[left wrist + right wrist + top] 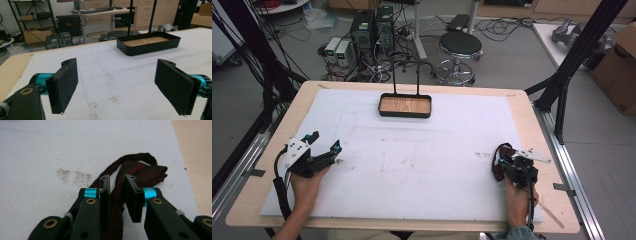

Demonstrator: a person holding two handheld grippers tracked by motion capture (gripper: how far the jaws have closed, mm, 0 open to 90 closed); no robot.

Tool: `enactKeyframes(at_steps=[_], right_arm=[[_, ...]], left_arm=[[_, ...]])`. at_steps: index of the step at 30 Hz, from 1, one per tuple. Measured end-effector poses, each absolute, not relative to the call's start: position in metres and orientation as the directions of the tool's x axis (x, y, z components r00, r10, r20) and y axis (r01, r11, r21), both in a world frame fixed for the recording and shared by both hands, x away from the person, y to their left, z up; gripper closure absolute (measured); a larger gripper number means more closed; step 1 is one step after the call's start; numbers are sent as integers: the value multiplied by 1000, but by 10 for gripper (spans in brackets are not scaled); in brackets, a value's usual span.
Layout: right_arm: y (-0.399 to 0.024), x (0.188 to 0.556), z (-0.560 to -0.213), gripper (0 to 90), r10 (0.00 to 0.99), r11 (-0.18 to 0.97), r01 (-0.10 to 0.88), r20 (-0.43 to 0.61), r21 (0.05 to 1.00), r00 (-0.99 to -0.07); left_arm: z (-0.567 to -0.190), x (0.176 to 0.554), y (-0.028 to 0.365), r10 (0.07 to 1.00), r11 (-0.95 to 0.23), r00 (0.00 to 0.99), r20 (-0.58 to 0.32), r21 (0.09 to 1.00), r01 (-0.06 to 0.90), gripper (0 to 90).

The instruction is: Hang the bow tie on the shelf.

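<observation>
A dark red strip of cloth, folded like a necktie, lies on the white mat near the table's right edge. My right gripper reaches down over it, jaws drawn close with the cloth between them. From above, the right gripper covers most of the cloth. My left gripper rests at the left of the mat, wide open, with nothing between its pads. Straight ahead of the left gripper stands a black tray with a wooden floor.
The black tray sits at the far middle of the mat, with a thin black stand rising behind it. Bare wood borders the mat on the right. A faint stain marks the mat left of the cloth.
</observation>
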State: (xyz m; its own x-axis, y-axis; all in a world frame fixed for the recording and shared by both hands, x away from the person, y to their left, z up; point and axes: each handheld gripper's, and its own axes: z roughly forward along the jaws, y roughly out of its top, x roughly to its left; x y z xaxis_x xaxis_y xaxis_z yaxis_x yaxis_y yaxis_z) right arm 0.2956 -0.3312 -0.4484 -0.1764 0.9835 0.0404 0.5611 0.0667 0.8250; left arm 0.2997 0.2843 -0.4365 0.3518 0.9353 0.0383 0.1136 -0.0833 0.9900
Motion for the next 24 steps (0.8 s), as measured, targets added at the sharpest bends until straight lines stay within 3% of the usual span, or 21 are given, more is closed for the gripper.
enactKeyframes(at_steps=[4,12,24], right_arm=[[-339,293,-448,777,981,-14,560,120,828,-153],[-339,286,-443,781,977,-36,506,137,862,-165],[-334,282,-420,782,930,-84,389,213,917,-301]], left_arm=[[-436,300,284,936,-82,351,38,990,112,194],[-436,300,284,935,-81,353,37,990,112,196],[-436,300,285,936,-84,350,39,990,114,196]])
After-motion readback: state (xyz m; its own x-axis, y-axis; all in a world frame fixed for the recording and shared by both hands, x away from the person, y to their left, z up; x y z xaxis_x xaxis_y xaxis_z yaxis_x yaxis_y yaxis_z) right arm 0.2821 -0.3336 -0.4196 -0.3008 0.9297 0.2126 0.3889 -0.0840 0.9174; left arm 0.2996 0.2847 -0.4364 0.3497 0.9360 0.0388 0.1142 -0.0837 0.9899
